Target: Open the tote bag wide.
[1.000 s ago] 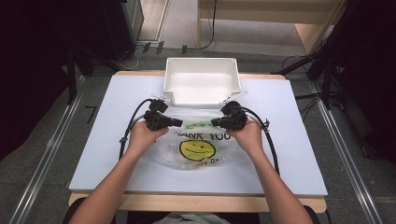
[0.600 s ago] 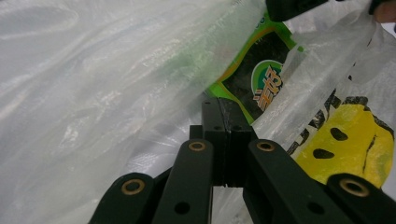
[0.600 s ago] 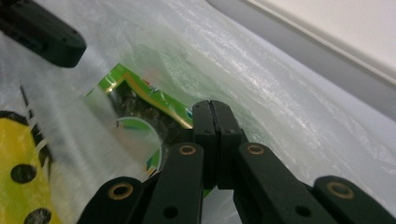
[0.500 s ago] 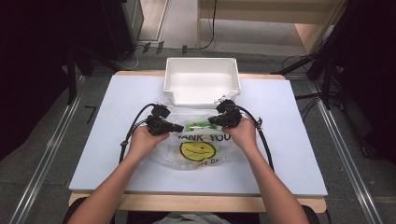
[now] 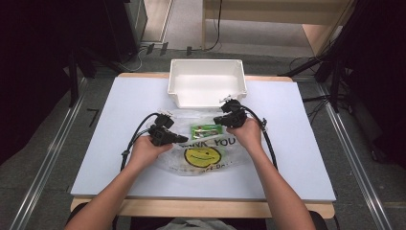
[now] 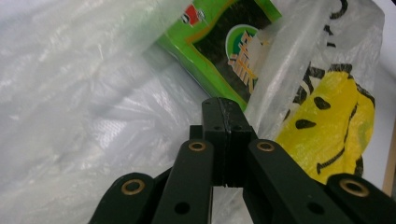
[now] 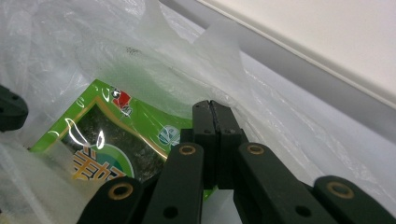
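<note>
A clear plastic bag [image 5: 201,155] printed with a yellow smiley [image 6: 327,126] lies flat on the white table [image 5: 119,110]. A green snack packet [image 5: 207,130] sits at the bag's mouth, under the film [image 6: 219,51] [image 7: 102,144]. My left gripper [image 5: 184,140] is at the mouth's left side, its jaws pressed together on the bag's film [image 6: 224,105]. At the right side of the mouth, my right gripper [image 5: 215,120] has its jaws closed on a raised flap of film [image 7: 212,107].
A white bin [image 5: 207,61] stands just beyond the bag at the table's far middle, and its wall [image 7: 327,42] is close behind the right gripper. Cables trail from both grippers across the table. The table's near edge is in front of the person's forearms.
The right gripper has shifted slightly left and toward the bin with the bag's edge. The left hand has hardly moved.
</note>
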The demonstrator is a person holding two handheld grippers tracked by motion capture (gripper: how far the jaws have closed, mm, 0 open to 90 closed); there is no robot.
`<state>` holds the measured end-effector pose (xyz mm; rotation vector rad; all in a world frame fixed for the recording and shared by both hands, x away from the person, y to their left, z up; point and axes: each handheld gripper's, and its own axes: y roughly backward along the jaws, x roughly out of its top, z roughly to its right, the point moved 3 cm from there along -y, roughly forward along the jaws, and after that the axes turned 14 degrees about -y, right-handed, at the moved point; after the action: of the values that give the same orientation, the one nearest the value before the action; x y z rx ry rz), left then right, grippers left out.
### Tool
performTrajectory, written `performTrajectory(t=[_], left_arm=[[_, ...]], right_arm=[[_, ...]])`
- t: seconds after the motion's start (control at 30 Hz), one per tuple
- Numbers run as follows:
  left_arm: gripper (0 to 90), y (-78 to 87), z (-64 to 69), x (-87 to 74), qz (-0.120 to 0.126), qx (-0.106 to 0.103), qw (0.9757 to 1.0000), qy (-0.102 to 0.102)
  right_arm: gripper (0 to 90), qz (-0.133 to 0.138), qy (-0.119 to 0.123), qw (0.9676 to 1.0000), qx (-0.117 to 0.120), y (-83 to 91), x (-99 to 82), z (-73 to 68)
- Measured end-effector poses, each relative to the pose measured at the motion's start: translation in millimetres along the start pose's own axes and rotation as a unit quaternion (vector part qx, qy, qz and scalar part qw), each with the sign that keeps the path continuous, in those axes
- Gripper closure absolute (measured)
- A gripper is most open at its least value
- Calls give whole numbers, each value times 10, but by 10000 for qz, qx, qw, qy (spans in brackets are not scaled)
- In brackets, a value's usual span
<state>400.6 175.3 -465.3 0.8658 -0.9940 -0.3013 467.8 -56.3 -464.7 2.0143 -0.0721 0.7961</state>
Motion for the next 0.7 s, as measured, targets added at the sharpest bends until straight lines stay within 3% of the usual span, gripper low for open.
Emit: performTrajectory(t=[0.17,0.3,0.43,0.7], left_arm=[[900,15,74,-71,-21,-87,9999,-59],[900,31,142,-132,-27,-185,9998,-112],[900,22,192,-161,-55,-179,9997,-153],[900,7,255,-161,-21,-183,9995,-258]], right_arm=[[900,-17,93,9999,-77,-13,69,-40],[900,30,32,10000,-42,-35,93,-27],[900,-19,20,10000,-77,-75,82,-16],[900,151,65,9999,-39,-98,137,-68]])
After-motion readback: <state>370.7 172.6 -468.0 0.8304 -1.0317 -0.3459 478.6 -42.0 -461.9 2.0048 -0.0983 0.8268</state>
